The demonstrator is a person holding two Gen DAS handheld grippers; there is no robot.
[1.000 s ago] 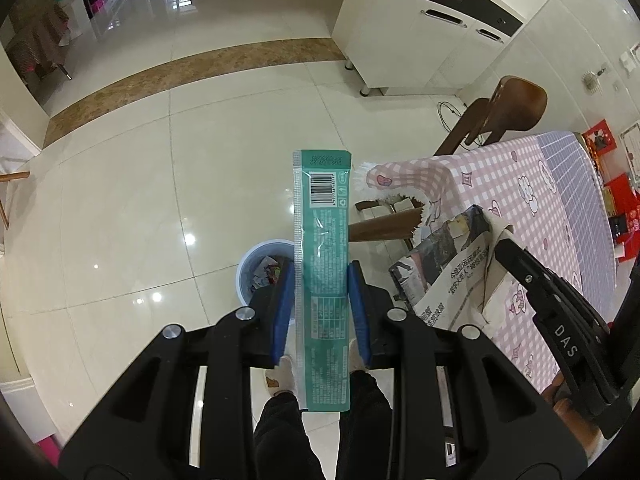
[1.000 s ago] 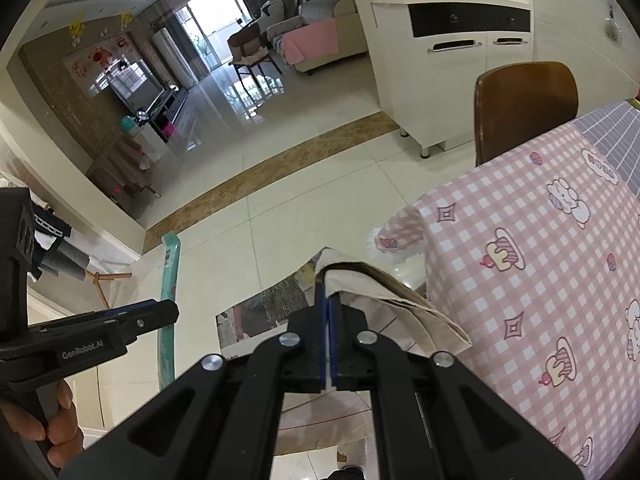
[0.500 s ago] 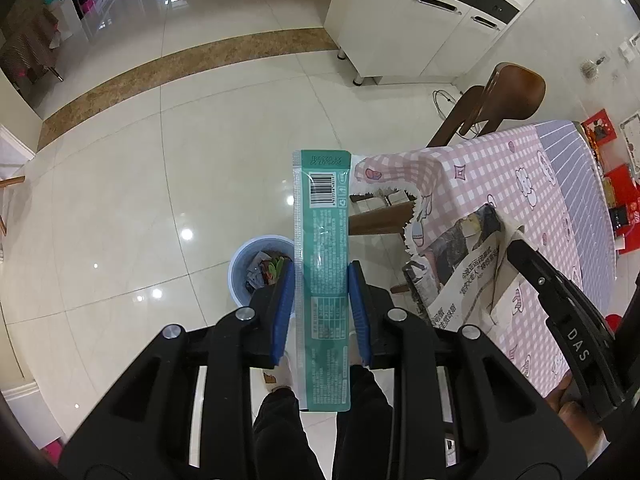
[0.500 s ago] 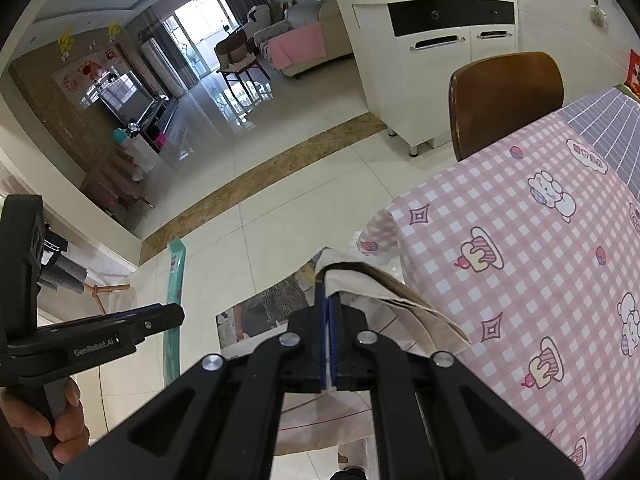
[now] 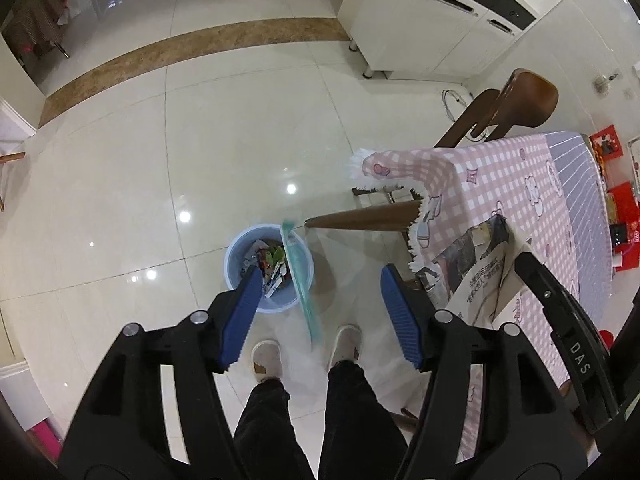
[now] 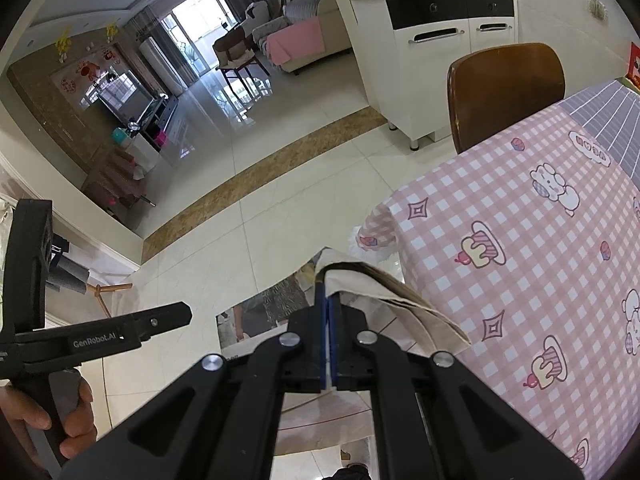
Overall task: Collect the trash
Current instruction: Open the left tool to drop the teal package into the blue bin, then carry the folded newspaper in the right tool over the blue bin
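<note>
In the left wrist view my left gripper (image 5: pixel 320 312) is open and empty, high above a light blue trash bin (image 5: pixel 236 254) on the floor that holds several wrappers. A long teal wrapper (image 5: pixel 300 280) is in mid-air below the jaws, blurred, over the bin's right rim. My right gripper (image 6: pixel 327 344) is shut on a folded newspaper (image 6: pixel 376 292), held beside the table corner; it also shows in the left wrist view (image 5: pixel 476 272).
A table with a pink checked cloth (image 6: pixel 520 264) is on the right, with a brown wooden chair (image 6: pixel 504 88) behind it. A white cabinet (image 5: pixel 432 24) stands on the far side. The person's feet (image 5: pixel 266 360) stand just behind the bin.
My left gripper opened and let go of the teal wrapper, which is falling toward the bin. The right gripper still holds the newspaper.
</note>
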